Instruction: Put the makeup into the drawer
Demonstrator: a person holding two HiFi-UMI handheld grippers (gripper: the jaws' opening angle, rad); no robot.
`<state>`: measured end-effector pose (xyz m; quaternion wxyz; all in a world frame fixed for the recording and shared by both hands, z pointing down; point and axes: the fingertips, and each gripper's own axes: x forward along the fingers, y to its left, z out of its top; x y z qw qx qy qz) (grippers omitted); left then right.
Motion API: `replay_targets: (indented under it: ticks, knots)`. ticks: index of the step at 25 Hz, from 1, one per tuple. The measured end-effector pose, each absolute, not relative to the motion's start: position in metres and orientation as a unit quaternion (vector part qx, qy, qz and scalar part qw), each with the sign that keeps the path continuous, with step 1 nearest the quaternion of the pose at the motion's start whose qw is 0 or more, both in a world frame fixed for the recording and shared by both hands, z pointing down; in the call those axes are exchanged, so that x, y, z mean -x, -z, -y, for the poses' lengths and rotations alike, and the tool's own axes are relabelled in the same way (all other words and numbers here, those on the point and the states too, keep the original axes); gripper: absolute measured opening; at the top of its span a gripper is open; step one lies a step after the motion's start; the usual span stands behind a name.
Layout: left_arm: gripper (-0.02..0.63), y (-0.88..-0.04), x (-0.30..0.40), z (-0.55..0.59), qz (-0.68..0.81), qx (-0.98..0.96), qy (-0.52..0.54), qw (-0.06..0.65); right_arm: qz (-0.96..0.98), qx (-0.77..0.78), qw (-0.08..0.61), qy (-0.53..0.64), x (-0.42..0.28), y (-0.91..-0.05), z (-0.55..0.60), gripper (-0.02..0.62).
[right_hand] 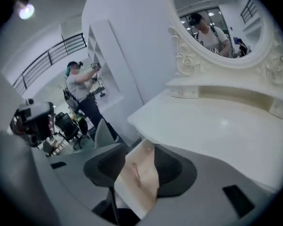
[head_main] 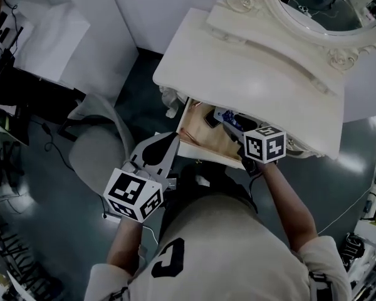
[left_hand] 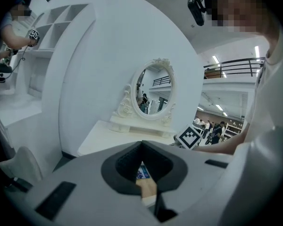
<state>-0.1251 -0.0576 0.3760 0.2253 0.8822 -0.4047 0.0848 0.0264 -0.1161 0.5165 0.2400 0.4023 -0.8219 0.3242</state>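
The vanity's wooden drawer (head_main: 197,137) stands pulled out. Inside lie a blue-printed makeup pack (head_main: 224,115) and a dark item (head_main: 211,118). My right gripper (head_main: 237,129) hovers over the drawer's right part, its marker cube just in front. In the right gripper view its jaws (right_hand: 139,154) stand open and empty, with the drawer's bare wood (right_hand: 140,173) showing between them. My left gripper (head_main: 155,154) hangs left of the drawer front, away from it. Its jaws (left_hand: 141,147) meet at the tips with nothing held; the blue pack (left_hand: 142,172) shows through the hole between the pads.
The white vanity top (head_main: 238,61) carries an oval mirror (head_main: 326,5) at the back. A grey chair (head_main: 100,149) stands left of me, with cables on the dark floor beside it. Another person (right_hand: 80,86) works at white shelves farther off.
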Motion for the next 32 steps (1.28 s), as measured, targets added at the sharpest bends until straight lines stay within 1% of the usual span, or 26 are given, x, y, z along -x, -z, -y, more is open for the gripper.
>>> replay_targets:
  ticks: [2, 3, 4, 6, 9, 12, 14, 20, 24, 29, 32]
  knots:
    - [0.055, -0.37, 0.13, 0.054, 0.4, -0.885, -0.07, 0.229, 0.83, -0.395, 0.209, -0.335, -0.012, -0.498, 0.107, 0.195]
    - [0.055, -0.368, 0.132, 0.052, 0.396, -0.886, -0.064, 0.231, 0.833, -0.393, 0.2, -0.334, -0.006, -0.49, 0.103, 0.179]
    - [0.055, -0.367, 0.134, 0.05, 0.392, -0.888, -0.061, 0.232, 0.837, -0.39, 0.193, -0.332, 0.0, -0.483, 0.099, 0.15]
    - [0.055, -0.367, 0.136, 0.046, 0.381, -0.893, -0.06, 0.233, 0.849, -0.37, 0.183, -0.329, 0.016, -0.471, 0.088, 0.066]
    - [0.055, -0.366, 0.131, 0.037, 0.349, -0.902, -0.049, 0.248, 0.869, -0.334, 0.179, -0.318, 0.038, -0.458, 0.065, 0.031]
    - [0.055, -0.367, 0.116, 0.028, 0.306, -0.912, -0.033, 0.27, 0.869, -0.343, 0.208, -0.291, 0.038, -0.458, 0.047, 0.028]
    - [0.055, -0.368, 0.102, 0.023, 0.28, -0.919, -0.03, 0.276, 0.867, -0.353, 0.202, -0.286, 0.029, -0.455, 0.036, 0.028]
    - [0.054, -0.356, 0.064, 0.006, 0.236, -0.936, -0.041, 0.257, 0.864, -0.408, 0.096, -0.28, -0.011, -0.414, 0.026, 0.028]
    - [0.055, -0.343, 0.04, 0.001, 0.227, -0.944, -0.047, 0.233, 0.879, -0.383, 0.016, -0.282, -0.026, -0.38, 0.016, 0.028]
    - [0.055, -0.336, 0.001, -0.012, 0.228, -0.947, -0.052, 0.221, 0.891, -0.376, -0.027, -0.253, -0.059, -0.354, -0.005, 0.028]
    - [0.055, -0.332, -0.03, -0.026, 0.23, -0.947, -0.055, 0.217, 0.893, -0.374, -0.04, -0.246, -0.087, -0.346, -0.019, 0.028]
